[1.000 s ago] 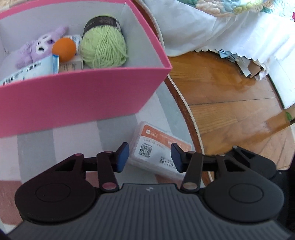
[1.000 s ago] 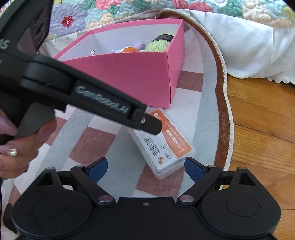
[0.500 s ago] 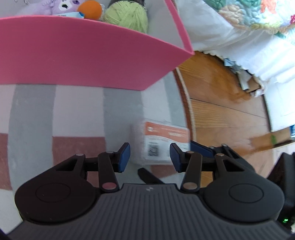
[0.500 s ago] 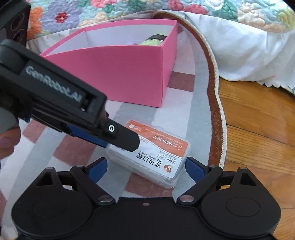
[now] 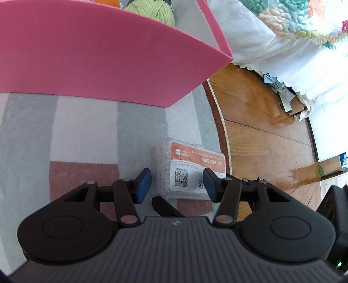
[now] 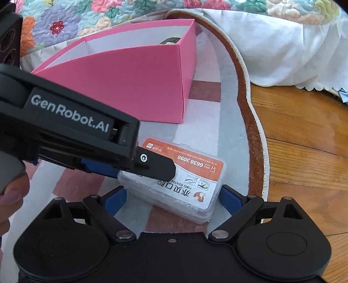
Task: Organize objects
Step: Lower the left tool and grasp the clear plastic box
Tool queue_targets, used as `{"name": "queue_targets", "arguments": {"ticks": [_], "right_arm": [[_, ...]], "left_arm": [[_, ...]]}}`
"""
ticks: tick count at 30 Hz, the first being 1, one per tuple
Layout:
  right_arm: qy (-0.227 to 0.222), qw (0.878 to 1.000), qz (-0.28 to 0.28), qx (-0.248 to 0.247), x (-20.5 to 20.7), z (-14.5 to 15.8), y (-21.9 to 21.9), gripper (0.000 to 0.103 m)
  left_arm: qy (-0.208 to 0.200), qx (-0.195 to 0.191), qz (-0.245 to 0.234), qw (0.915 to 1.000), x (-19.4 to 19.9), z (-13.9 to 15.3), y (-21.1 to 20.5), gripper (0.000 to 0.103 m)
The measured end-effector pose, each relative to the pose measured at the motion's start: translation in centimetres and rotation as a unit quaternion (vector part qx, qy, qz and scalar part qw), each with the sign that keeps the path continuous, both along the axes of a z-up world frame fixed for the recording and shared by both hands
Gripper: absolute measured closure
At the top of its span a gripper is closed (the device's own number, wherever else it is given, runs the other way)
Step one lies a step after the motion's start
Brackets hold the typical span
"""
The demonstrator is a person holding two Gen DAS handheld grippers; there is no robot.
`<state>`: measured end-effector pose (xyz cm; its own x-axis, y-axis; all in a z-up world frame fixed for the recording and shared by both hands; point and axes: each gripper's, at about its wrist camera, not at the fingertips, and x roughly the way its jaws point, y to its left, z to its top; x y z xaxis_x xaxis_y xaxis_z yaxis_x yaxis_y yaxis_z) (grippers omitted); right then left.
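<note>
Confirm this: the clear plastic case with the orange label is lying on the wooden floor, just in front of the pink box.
Not quite. The plastic case lies on the striped rug, inside its brown border, not on the wooden floor. The right wrist view shows this plainly. The rest holds: the case has an orange label and sits just in front of the pink box.

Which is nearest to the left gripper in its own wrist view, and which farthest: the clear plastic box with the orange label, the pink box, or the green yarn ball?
From the left gripper, whose jaws are opening:
1. Clear plastic box, lying on the rug between the fingers, untouched.
2. Pink box, farther back on the rug, upper left.
3. Green yarn ball, inside the pink box, behind its front wall.
</note>
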<state>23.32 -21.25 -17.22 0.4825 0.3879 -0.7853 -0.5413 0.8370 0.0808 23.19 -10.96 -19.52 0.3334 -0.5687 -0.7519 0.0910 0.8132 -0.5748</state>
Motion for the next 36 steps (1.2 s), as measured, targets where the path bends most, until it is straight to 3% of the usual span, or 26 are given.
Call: {"name": "queue_targets", "arguments": {"ticks": [8,23,28,36], "right_arm": [[-0.020,1.000,-0.008,-0.015,-0.9,0.2,0.3,0.015],[0.032,0.998,0.029,-0.040,-2.6,1.9,1.4,0.018],[0.036,0.996,0.066,-0.050,-4.9,3.6,2.1,0.018],[-0.004,0.990,0.116,-0.076,-9.3,8.4,3.7,0.019]], "left_arm": [[-0.013,0.013,-0.005,0.9998,-0.3,0.3,-0.3,0.053],[-0.010,0.060,-0.017,0.9980,-4.0,2.4,0.3,0.054],[0.013,0.068,-0.020,0.9974,-6.2,4.5,1.9,0.054],[-0.014,0.075,-0.010,0.9970,-10.3,10.1,4.3,0.054]]}}
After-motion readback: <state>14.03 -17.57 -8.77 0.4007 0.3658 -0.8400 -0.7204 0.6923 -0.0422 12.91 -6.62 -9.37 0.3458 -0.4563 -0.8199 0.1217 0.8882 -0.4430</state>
